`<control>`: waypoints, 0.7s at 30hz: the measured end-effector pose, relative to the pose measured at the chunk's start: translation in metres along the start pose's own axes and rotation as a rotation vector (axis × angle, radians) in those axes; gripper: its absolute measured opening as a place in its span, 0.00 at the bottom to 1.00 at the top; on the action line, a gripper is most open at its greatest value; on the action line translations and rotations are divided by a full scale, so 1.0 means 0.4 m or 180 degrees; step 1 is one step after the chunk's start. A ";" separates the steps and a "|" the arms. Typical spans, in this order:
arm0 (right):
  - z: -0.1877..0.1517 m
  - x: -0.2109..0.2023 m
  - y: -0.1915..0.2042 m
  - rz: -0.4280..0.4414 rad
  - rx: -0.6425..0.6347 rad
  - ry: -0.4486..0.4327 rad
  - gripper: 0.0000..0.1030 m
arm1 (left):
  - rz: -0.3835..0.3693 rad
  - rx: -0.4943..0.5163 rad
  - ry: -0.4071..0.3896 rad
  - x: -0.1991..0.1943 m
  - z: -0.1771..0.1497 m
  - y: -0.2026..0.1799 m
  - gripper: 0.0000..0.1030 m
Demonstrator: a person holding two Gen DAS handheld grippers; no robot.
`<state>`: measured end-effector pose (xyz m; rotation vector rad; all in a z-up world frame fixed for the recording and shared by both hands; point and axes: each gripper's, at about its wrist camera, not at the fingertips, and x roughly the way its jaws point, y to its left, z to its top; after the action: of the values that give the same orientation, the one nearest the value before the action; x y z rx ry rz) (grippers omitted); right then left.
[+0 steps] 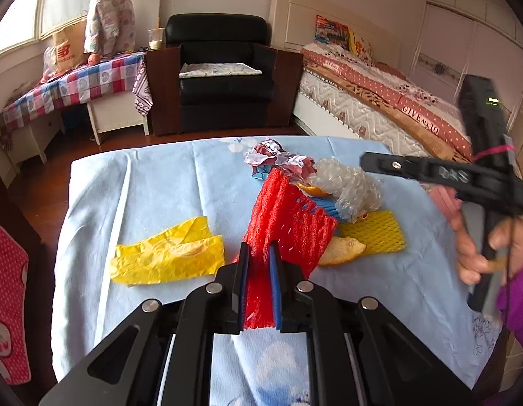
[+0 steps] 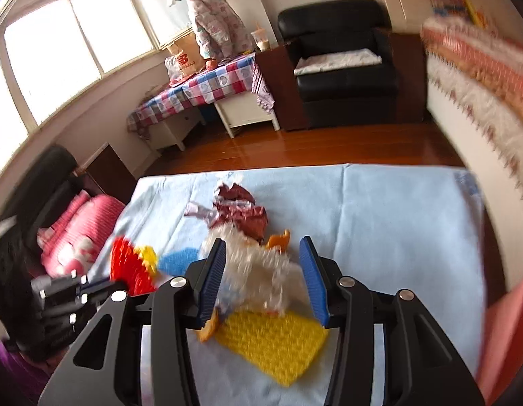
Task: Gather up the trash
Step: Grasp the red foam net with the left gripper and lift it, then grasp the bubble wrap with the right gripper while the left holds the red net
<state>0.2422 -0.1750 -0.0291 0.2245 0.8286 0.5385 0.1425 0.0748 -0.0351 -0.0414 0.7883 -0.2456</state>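
Note:
My left gripper (image 1: 260, 253) is shut on a red foam fruit net (image 1: 288, 223) and holds it over the light blue cloth (image 1: 153, 182). On the cloth lie a yellow plastic bag (image 1: 166, 257), a yellow foam net (image 1: 376, 233), orange peel (image 1: 342, 250), a wad of bubble wrap (image 1: 349, 186) and a crumpled foil wrapper (image 1: 278, 160). My right gripper (image 2: 265, 272) is open, its jaws on either side of the bubble wrap (image 2: 258, 270); the yellow net (image 2: 275, 341) lies below it. It shows at the right of the left wrist view, where its jaws are hidden.
A black armchair (image 1: 224, 71) stands beyond the table, a bed (image 1: 379, 94) to its right and a checked-cloth bench (image 1: 75, 84) under the window. A pink cushion (image 2: 82, 233) lies at the table's left. The red net (image 2: 129, 267) and left gripper show in the right wrist view.

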 end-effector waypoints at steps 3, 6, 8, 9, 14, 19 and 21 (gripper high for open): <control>0.012 0.047 -0.050 0.0281 0.0307 0.0189 0.45 | -0.0018 -0.0118 -0.0018 -0.014 0.000 0.010 0.10; -0.001 0.071 -0.072 0.0506 0.0495 0.0353 0.45 | -0.0011 -0.0159 -0.0035 -0.025 -0.003 0.012 0.10; -0.016 0.055 -0.060 0.0539 0.0473 0.0353 0.45 | -0.0014 -0.0177 -0.0038 -0.031 -0.007 0.013 0.10; -0.025 0.044 -0.049 0.0560 0.0433 0.0363 0.45 | -0.0019 -0.0187 -0.0037 -0.034 -0.005 0.012 0.10; -0.087 0.003 0.010 0.0632 0.0263 0.0480 0.45 | -0.0034 -0.0215 -0.0055 -0.045 -0.007 0.012 0.10; -0.136 -0.042 0.057 0.0681 0.0208 0.0522 0.45 | -0.0021 -0.0264 -0.0072 -0.061 -0.017 0.016 0.10; -0.153 -0.058 0.073 0.0674 0.0155 0.0548 0.45 | -0.0014 -0.0266 -0.0077 -0.070 -0.021 0.016 0.10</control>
<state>0.1728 -0.1638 -0.0433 0.3160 0.9921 0.7443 0.1188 0.0881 -0.0224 -0.1246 0.7743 -0.2158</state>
